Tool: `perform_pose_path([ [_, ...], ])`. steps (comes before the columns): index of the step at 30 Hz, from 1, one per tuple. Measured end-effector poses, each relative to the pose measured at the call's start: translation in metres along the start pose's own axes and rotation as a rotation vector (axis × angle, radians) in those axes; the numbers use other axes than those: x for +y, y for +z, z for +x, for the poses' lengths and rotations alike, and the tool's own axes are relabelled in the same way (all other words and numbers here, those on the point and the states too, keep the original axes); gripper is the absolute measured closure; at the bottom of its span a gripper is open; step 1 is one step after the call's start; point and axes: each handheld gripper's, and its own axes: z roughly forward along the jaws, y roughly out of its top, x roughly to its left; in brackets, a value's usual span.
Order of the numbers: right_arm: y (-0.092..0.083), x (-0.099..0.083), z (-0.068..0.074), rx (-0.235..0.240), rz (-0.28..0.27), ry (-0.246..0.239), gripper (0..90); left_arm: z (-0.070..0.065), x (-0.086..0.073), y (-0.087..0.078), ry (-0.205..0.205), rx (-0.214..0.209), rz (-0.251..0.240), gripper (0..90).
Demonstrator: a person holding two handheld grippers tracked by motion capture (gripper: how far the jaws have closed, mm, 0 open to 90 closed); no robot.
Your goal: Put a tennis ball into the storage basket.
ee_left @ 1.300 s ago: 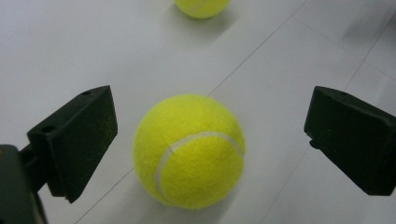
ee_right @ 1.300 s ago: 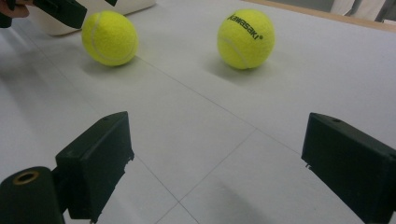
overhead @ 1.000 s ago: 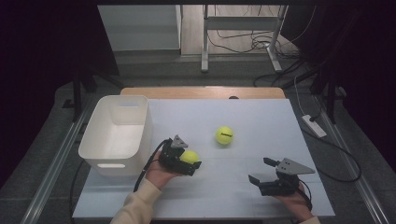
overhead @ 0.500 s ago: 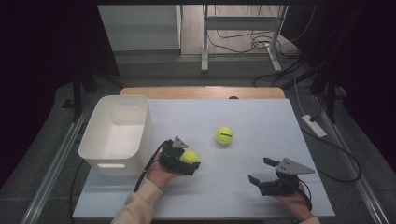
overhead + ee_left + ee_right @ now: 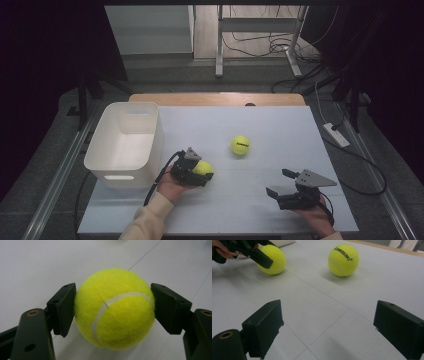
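A yellow tennis ball (image 5: pixel 113 308) sits between the black jaws of my left gripper (image 5: pixel 205 172), low over the white table just right of the bin. The jaws have just been closing on it, and both pads now press against its sides. The held ball (image 5: pixel 274 258) and the left gripper (image 5: pixel 262 258) also appear far off in the right gripper view. A second tennis ball (image 5: pixel 240 145), printed with black lettering (image 5: pixel 343 259), lies loose near the table's middle. My right gripper (image 5: pixel 278 182) rests at the front right, open with bare table between its jaws (image 5: pixel 328 322).
A white plastic bin (image 5: pixel 131 103) stands at the table's left side, close beside the left hand. The white tabletop (image 5: pixel 280 130) stretches behind both balls. A power strip (image 5: pixel 336 135) lies off the right edge, and table legs and cables sit beyond the far edge.
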Motion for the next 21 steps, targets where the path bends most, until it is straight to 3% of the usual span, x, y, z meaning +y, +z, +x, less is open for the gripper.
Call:
perform_pose_path([
  [7,0.000,0.000,0.000,0.000,0.000,-0.001,8.6,0.000,0.000,-0.002,0.014,0.000,-0.004,26.5],
  [21,0.000,0.000,0.000,-0.002,0.003,-0.004,8.7,0.000,0.003,-0.026,-0.004,-0.026,-0.130,26.6],
])
